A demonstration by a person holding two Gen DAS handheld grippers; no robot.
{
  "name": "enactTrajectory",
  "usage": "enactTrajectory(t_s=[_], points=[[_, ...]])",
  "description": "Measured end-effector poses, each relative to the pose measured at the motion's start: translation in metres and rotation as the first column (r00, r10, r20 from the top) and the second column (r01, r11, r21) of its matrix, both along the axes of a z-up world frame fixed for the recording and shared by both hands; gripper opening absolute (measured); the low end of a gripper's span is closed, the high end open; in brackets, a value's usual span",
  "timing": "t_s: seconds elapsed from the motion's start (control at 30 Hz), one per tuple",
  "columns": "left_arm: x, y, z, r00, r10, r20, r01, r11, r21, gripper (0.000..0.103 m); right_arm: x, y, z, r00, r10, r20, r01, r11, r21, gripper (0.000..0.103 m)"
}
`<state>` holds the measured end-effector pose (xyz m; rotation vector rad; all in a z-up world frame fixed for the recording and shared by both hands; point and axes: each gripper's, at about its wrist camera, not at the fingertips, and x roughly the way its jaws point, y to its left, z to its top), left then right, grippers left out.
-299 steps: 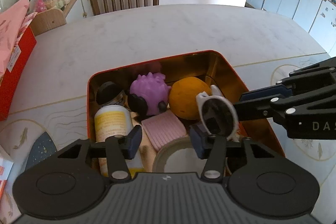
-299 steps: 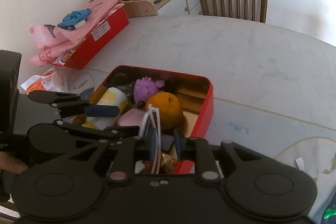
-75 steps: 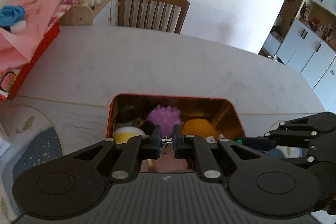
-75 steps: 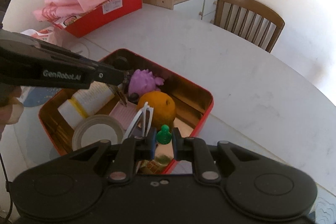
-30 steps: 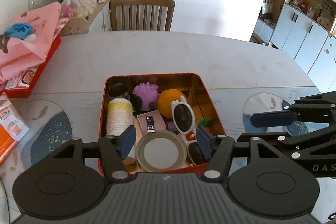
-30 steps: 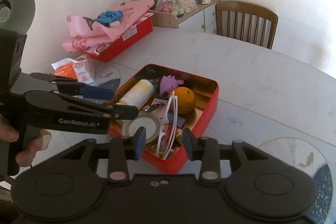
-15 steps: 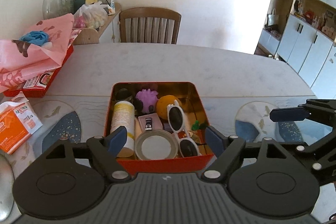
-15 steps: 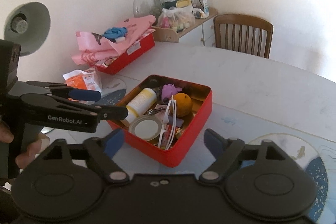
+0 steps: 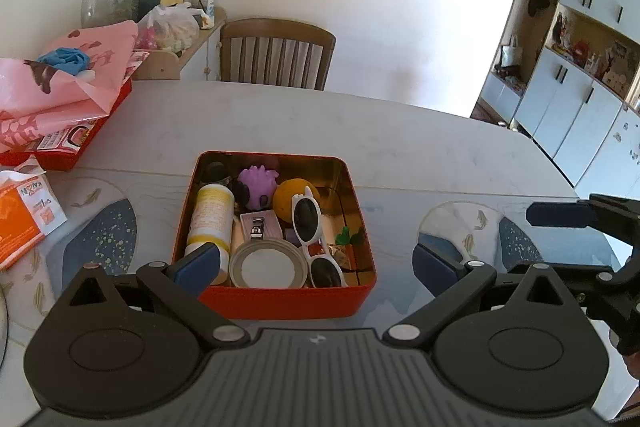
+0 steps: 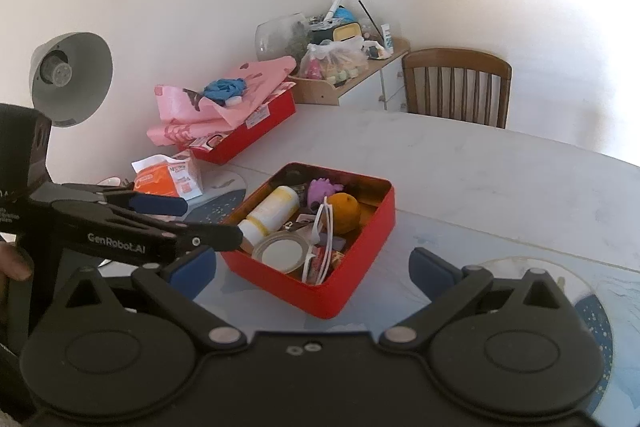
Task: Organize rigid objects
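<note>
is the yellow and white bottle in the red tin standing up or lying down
Lying down: the bottle rests lengthwise along the red tin's left wall.

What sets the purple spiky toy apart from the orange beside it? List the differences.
The purple spiky toy is covered in nubs; the orange is smooth and round. The toy sits nearer the tin's far wall; the orange lies closer to the white sunglasses, which partly overlap it. Both rest inside the red tin.
</note>
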<state>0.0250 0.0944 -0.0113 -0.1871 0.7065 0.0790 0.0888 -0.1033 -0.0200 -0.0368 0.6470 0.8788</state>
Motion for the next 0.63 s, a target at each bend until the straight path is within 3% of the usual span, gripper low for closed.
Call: enactTrajectory(t_s=[0.33, 0.63], points=[[-0.006, -0.008, 0.01, 0.998, 0.008, 0.059, -0.009, 1.0, 0.019, 0.103, -0.004, -0.004, 0.0, 1.0, -0.004, 0.006, 0.004, 1.0, -0.005, 0.103], [0.004, -0.011, 0.008, 0.999, 0.022, 0.05, -0.025, 0.998, 0.05, 0.103, 0.0, -0.014, -0.003, 0.999, -0.034, 0.013, 0.034, 0.999, -0.01, 0.103]])
